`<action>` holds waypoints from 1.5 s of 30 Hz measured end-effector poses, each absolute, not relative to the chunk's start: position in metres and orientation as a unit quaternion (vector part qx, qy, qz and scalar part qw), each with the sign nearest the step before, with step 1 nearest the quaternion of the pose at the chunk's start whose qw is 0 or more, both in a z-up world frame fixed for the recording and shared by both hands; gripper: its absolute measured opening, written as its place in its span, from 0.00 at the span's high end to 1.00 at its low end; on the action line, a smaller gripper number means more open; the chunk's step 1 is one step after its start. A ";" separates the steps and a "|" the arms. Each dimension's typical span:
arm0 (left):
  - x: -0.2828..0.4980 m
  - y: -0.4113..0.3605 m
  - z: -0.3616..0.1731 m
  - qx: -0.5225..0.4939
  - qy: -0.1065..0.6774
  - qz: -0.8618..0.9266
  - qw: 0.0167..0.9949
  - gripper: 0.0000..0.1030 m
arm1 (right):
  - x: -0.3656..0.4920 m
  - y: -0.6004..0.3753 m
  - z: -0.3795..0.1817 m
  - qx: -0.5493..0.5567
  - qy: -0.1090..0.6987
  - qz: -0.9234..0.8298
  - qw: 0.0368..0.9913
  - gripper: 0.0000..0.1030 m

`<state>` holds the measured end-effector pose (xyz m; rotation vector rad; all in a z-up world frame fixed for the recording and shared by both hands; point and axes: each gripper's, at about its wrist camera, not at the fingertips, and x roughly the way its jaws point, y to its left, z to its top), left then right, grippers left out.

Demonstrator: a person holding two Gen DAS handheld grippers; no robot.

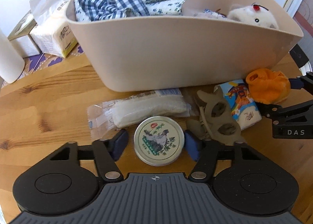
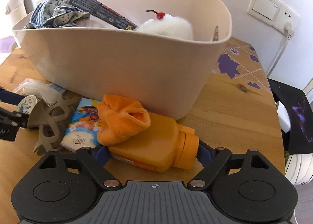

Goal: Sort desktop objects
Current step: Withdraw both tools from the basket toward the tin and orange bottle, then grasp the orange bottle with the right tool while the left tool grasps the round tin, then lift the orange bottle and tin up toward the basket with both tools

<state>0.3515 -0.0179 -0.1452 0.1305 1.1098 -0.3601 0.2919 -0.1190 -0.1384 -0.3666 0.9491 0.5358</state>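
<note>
The round tin (image 1: pixel 159 140) lies flat on the wooden table (image 1: pixel 49 94), just in front of the beige bin (image 1: pixel 176 53). The left gripper (image 1: pixel 156 144) brackets the tin; its right pad touches the rim, the left pad stands just clear. The orange bottle (image 2: pixel 156 150) lies on its side in front of the bin, the right gripper (image 2: pixel 153 153) clamping it end to end.
</note>
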 end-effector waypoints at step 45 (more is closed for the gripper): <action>0.298 0.034 -0.064 0.033 0.473 -0.170 0.864 0.47 | 0.214 -0.167 -0.031 -0.125 0.349 0.242 0.896 0.20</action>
